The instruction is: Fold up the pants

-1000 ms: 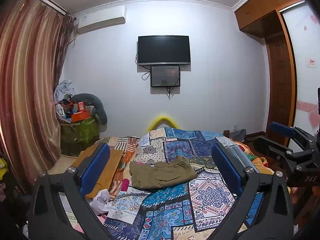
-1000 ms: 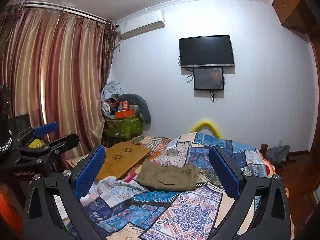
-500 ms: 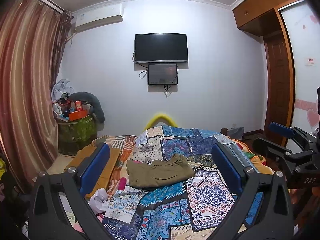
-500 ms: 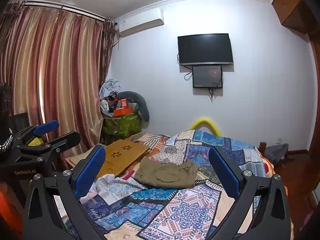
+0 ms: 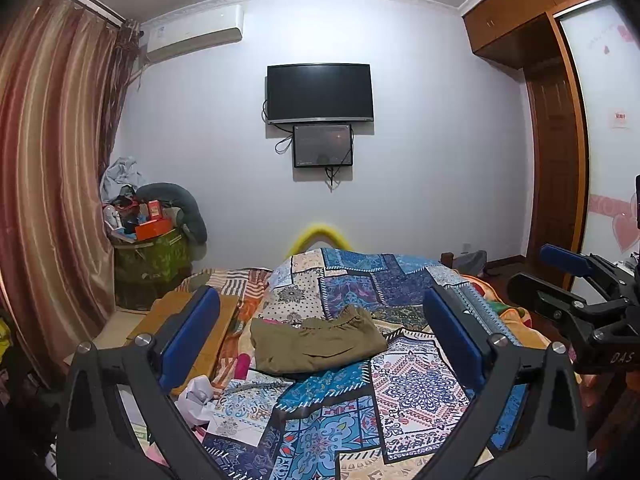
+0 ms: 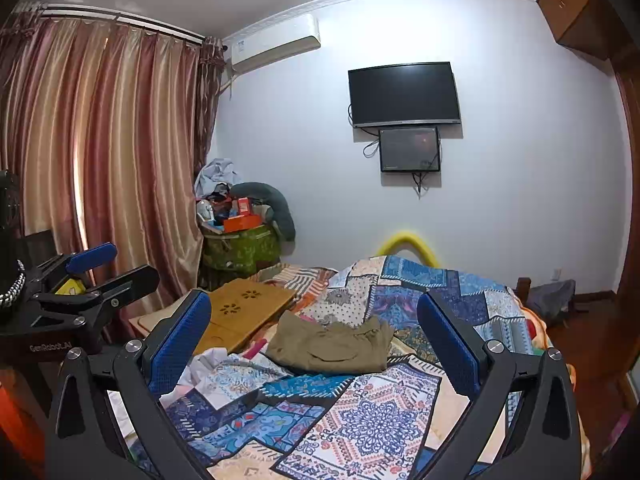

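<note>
Olive-brown pants (image 5: 316, 342) lie folded in a compact bundle on the patchwork bedspread (image 5: 412, 384); they also show in the right wrist view (image 6: 332, 346). My left gripper (image 5: 320, 340) is open and empty, held well back from and above the pants. My right gripper (image 6: 314, 344) is open and empty, also held back from the pants. Each gripper shows at the edge of the other's view: the right one (image 5: 576, 276) at the right, the left one (image 6: 104, 266) at the left.
A wooden lap table (image 6: 244, 306) lies on the bed left of the pants. White crumpled cloth (image 5: 196, 396) sits near the bed's left edge. A green bin (image 5: 152, 260) piled with clutter stands by the curtain (image 6: 100, 168). A TV (image 5: 320, 92) hangs on the far wall.
Both views have drifted slightly, so the pants sit a little lower and more centred between the fingers. Both grippers stay open. The pants have not moved.
</note>
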{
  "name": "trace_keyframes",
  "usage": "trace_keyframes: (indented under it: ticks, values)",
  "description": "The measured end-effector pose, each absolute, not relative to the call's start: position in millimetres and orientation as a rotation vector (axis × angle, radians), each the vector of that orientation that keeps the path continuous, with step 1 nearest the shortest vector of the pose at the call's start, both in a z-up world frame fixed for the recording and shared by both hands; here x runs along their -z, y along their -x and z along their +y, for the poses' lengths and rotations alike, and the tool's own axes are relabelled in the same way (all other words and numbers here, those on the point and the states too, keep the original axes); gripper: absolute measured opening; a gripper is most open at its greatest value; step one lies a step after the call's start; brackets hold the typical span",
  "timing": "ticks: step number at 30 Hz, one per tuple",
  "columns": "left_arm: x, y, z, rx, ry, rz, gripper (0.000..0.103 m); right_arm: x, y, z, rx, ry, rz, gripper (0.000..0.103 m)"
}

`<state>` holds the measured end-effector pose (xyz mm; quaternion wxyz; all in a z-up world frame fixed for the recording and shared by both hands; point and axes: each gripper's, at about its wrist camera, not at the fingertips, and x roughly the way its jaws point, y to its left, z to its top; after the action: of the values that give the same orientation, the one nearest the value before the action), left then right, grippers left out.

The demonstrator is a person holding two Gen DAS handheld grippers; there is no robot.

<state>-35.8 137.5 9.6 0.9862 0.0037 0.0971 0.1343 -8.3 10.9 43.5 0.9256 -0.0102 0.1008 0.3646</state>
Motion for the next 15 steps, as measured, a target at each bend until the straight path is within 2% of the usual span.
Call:
trace_keyframes:
  ticks: [15]
  values:
    - [-9.1, 34.4, 137.9, -0.250, -0.006, 0.204, 0.103, -42.8, 5.2, 8.3, -0.744, 0.008, 0.215, 0.103]
